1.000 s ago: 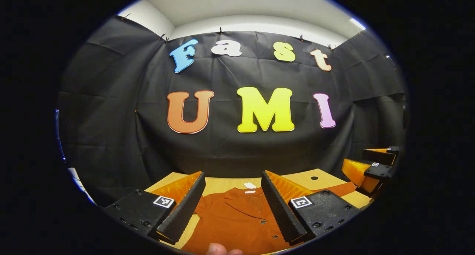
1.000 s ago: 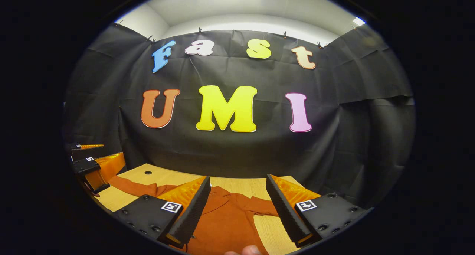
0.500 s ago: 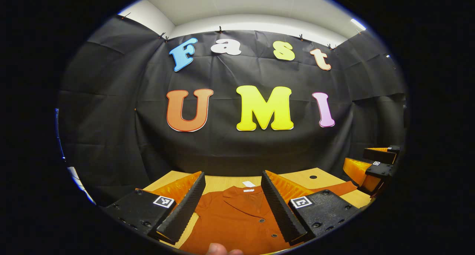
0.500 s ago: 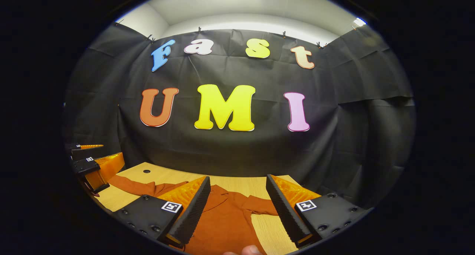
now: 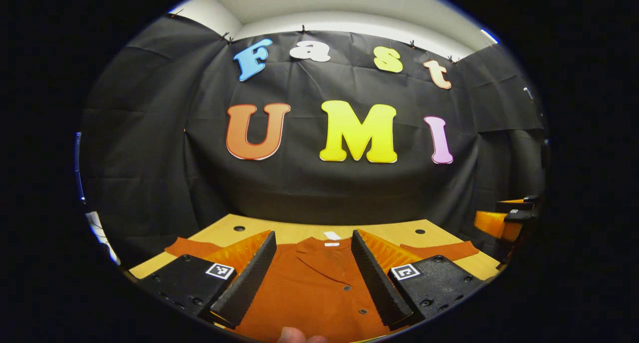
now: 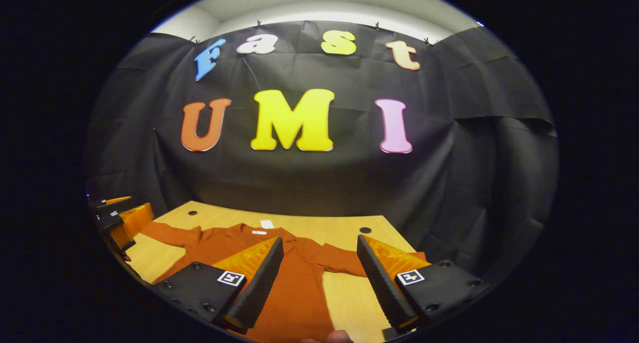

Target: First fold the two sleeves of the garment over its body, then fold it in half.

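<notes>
A rust-orange buttoned shirt (image 5: 312, 283) lies flat on the wooden table (image 5: 379, 230), collar toward the far wall, both sleeves spread out sideways. My left gripper (image 5: 312, 273) hovers open above the shirt's chest, nothing between its fingers. In the right gripper view the shirt (image 6: 294, 283) runs from the left sleeve (image 6: 164, 231) to the right sleeve (image 6: 344, 258). My right gripper (image 6: 314, 278) is open above the shirt's right side and the bare wood beside it. The right gripper (image 5: 504, 220) also appears at the far right of the left gripper view, the left gripper (image 6: 120, 220) at the far left of the right gripper view.
A small white tag (image 6: 267, 223) lies on the table (image 6: 339, 223) beyond the collar. Round holes (image 6: 365, 230) sit in the tabletop near the back corners. Black cloth closes the booth behind and on both sides. A fingertip (image 5: 294, 335) shows at the bottom edge.
Both grippers have tilted downward and risen a little, so more of the table and the shirt's spread sleeves has come into sight. Both stay open; the shirt has not moved.
</notes>
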A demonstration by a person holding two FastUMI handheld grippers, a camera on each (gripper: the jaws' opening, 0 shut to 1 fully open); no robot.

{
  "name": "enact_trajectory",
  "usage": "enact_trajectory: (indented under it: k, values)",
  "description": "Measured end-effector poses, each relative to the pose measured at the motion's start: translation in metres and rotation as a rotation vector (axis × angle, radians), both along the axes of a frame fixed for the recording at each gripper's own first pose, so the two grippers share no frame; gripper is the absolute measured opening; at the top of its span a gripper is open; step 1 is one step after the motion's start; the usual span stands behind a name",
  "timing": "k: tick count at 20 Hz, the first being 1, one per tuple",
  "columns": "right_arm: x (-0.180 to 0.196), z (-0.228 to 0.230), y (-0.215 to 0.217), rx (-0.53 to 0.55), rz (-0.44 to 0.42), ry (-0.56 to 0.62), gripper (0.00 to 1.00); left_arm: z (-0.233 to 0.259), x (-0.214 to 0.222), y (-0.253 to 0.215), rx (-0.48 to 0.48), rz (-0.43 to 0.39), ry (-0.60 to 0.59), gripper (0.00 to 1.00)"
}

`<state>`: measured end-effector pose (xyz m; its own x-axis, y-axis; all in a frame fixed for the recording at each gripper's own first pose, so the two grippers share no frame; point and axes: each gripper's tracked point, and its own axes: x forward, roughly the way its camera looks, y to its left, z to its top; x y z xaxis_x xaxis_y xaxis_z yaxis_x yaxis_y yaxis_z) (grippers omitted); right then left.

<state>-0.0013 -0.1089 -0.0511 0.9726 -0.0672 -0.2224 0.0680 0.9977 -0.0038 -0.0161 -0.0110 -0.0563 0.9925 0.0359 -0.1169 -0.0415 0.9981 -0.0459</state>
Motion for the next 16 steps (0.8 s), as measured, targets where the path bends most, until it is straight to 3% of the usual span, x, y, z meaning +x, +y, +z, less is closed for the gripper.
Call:
enact_trajectory:
  k: [4, 8, 12, 16]
  values:
    - [0.021, -0.020, -0.112, 0.029, -0.122, 0.064, 0.94, -0.021, 0.001, -0.020, -0.019, -0.001, 0.100, 0.98]
    - [0.066, -0.035, -0.218, 0.060, -0.224, 0.079, 0.94, -0.001, 0.029, -0.050, -0.004, 0.029, 0.104, 0.98]
    - [0.114, -0.079, -0.278, 0.115, -0.224, 0.128, 0.94, 0.014, 0.058, -0.087, 0.031, 0.039, 0.095, 0.98]
    - [0.144, -0.165, -0.299, 0.138, -0.141, 0.284, 0.93, -0.001, 0.064, -0.133, 0.022, 0.009, 0.168, 0.98]
